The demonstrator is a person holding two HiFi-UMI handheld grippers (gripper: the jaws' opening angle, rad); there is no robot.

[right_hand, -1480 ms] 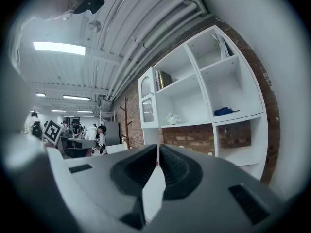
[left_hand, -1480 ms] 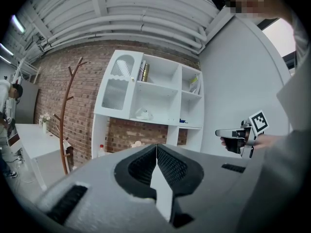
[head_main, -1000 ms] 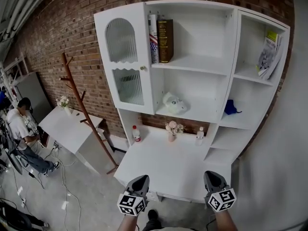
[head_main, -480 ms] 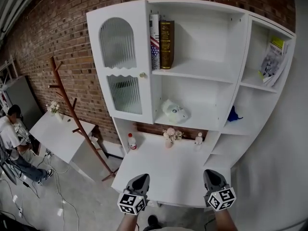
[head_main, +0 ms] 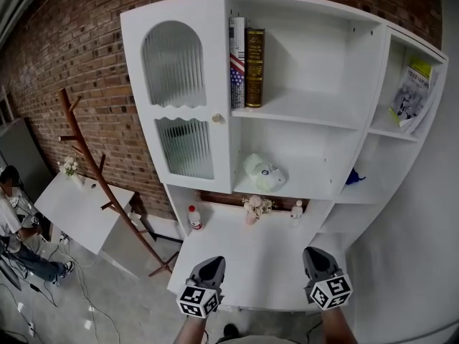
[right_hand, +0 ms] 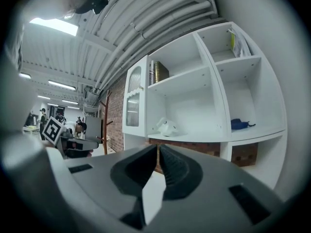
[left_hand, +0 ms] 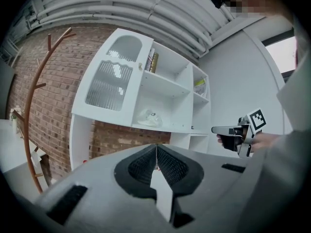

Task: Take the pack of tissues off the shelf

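The pack of tissues [head_main: 263,173] lies on the middle shelf [head_main: 305,190] of the white unit, straight above the flower vase [head_main: 255,208] that stands at the back of the worktop [head_main: 251,256]. It sits near the shelf's front edge with bare board to its right. Two books [head_main: 246,56] stand one shelf higher again above the vase, and a red-labelled bottle [head_main: 193,218] stands to the vase's left on the worktop.

Both claws hang low at the near edge of the worktop, well apart from the vase and the shelf above it. The left claw [head_main: 210,266] is on the vase's near left and the right claw [head_main: 316,256] on its near right. Each has its jaws closed together with nothing between them.

The pack looks like a soft plastic-wrapped bundle – pale, rounded and a little slumped, so probably light and easy to squash. The film is likely slick, and a pinch on a loose corner could slip or only stretch the wrapper. The better hold, to my eye, is across the middle of the body, jaws opened wide first and closed on the two long sides – firm enough to dent the tissues slightly. It should lift clear with no real weight to fight.
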